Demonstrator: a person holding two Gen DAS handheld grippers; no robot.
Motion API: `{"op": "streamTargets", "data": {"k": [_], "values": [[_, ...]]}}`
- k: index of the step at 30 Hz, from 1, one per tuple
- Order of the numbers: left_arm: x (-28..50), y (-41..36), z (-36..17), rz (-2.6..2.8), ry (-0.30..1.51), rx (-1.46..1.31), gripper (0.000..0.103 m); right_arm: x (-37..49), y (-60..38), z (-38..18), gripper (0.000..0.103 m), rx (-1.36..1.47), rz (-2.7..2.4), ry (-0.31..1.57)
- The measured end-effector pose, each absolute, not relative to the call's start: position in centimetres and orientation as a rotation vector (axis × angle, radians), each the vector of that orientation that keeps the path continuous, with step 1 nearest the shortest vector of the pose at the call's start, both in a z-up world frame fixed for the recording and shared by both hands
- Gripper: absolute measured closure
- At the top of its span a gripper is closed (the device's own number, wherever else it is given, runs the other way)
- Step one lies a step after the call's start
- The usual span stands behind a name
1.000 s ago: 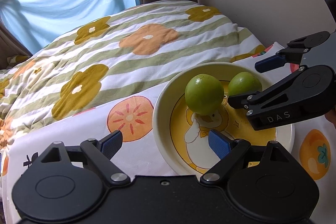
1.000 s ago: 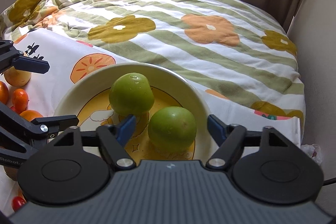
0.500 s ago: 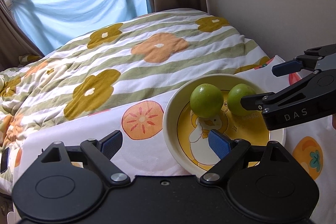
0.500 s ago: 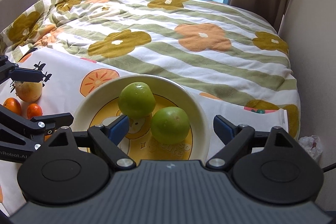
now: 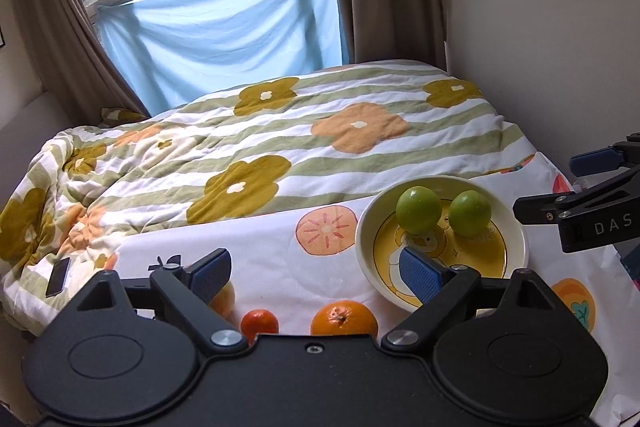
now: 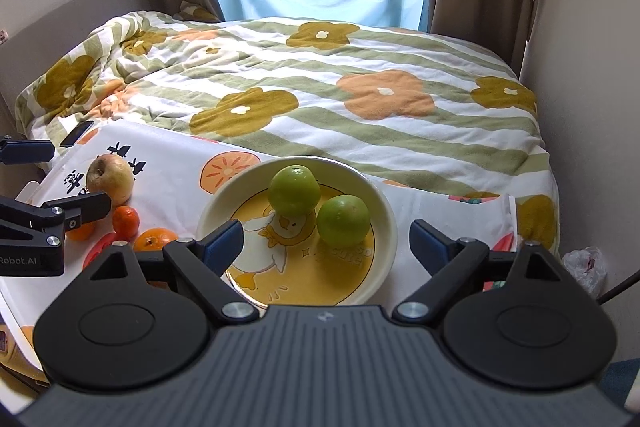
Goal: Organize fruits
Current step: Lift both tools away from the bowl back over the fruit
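Left wrist view: left gripper (image 5: 316,273) jaws spread wide, empty, above an orange (image 5: 344,318) and a tangerine (image 5: 259,322). Two green fruits (image 5: 418,209) sit in the duck-print bowl (image 5: 516,259).

Right wrist view: right gripper (image 6: 326,241) wide open, empty, before the bowl (image 6: 384,227); an apple (image 6: 110,177) lies left on the cloth (image 6: 172,183).

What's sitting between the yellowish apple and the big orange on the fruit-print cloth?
A small mandarin lies between the yellowish apple and the big orange, seen in the right wrist view.

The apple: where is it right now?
In the right wrist view, the apple sits far left on the printed cloth, outside the bowl, just behind a small orange.
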State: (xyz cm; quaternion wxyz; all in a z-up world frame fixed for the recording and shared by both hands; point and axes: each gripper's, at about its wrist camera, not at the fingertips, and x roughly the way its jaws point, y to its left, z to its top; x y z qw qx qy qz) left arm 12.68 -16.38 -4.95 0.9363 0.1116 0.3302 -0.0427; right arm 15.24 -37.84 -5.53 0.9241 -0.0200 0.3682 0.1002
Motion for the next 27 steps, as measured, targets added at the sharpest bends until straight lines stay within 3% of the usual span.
{"op": "streamTargets", "data": {"k": [4, 15, 27], "values": [[10.6, -15.3, -4.2, -0.061, 0.662, 0.217, 0.001, 13.2, -37.2, -4.7, 0.0, -0.022, 0.187, 0.742], [7.3, -10.9, -4.3, -0.037, 0.628, 0.202, 0.001, 8.8, -33.2, -4.7, 0.0, 0.0, 0.154, 0.754], [6.3, -4.1, -7.9, -0.099, 0.631, 0.23, 0.001, 5.1, -25.3, -7.5, 0.0, 0.067, 0.089, 0.747]]}}
